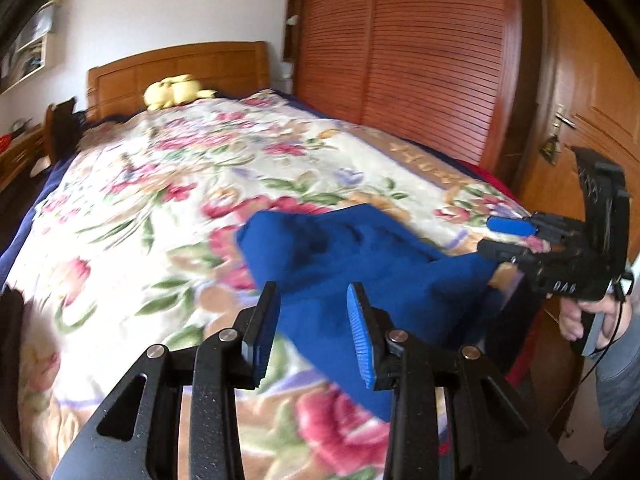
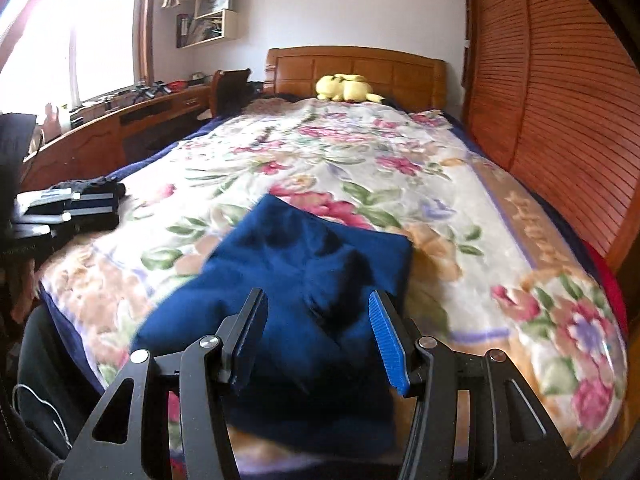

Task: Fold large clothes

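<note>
A dark blue garment (image 1: 360, 256) lies folded into a rumpled bundle near the foot of the bed, on the floral blanket (image 1: 160, 184). My left gripper (image 1: 312, 286) hovers over the garment's near-left part, jaws open, nothing pinched between the pads. In the same view my right gripper (image 1: 486, 235) comes in from the right, held by a hand (image 1: 576, 316), its tips at the garment's right end and apart. The right wrist view shows the right gripper (image 2: 318, 294) open above the blue garment (image 2: 304, 264), with the cloth lying below the fingers, not gripped.
A stack of dark folded clothes (image 2: 72, 208) sits at the bed's left edge. A yellow plush toy (image 2: 346, 88) rests by the wooden headboard (image 2: 360, 68). A louvred wardrobe (image 1: 420, 60) and a door (image 1: 592, 120) flank the right side; a desk (image 2: 120, 128) stands on the left.
</note>
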Demonstrator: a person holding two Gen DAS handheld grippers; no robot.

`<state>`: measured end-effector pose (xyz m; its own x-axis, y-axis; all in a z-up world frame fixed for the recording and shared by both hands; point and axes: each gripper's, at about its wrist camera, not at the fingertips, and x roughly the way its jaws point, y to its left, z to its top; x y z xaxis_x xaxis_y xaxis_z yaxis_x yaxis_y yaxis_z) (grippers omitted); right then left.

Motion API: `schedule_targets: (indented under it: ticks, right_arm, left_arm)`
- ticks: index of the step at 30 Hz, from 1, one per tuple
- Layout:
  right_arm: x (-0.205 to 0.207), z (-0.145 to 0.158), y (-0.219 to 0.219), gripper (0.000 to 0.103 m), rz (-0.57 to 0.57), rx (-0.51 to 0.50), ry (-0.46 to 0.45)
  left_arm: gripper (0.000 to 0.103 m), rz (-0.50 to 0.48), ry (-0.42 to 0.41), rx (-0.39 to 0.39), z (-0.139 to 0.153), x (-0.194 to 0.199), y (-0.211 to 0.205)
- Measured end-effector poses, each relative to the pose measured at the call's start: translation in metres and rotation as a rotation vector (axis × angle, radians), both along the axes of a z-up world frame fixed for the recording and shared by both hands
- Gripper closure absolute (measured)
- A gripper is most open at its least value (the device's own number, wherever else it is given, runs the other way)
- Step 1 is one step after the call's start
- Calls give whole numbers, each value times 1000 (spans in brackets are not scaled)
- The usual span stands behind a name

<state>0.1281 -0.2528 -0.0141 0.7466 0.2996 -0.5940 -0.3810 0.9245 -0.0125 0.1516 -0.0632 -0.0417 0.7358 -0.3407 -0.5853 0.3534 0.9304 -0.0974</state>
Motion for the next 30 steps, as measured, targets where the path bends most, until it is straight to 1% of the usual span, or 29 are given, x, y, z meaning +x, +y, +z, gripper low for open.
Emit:
schedule_targets:
  ticks: [5, 9, 12, 22, 26, 30]
  right_arm:
    - [28, -12, 17, 48, 23, 4, 38]
    - [47, -26, 24, 48, 14, -22, 77]
    - [56, -30, 33, 47, 7, -35, 119]
    - [74, -51, 39, 44, -6, -65, 252]
    - [81, -61, 39, 43, -8, -49, 298]
    - [86, -65, 34, 40, -9, -27, 316]
  left_arm:
    - [67, 69, 23, -2, -18, -1, 31]
    - [67, 97, 41, -6, -30, -1, 44]
    - [67, 111, 52, -18, -37, -2, 53]
    - [67, 118, 89, -36, -60, -5, 60]
    - [67, 103, 97, -29, -65, -5, 55]
    - [67, 92, 99, -18, -66, -7, 49]
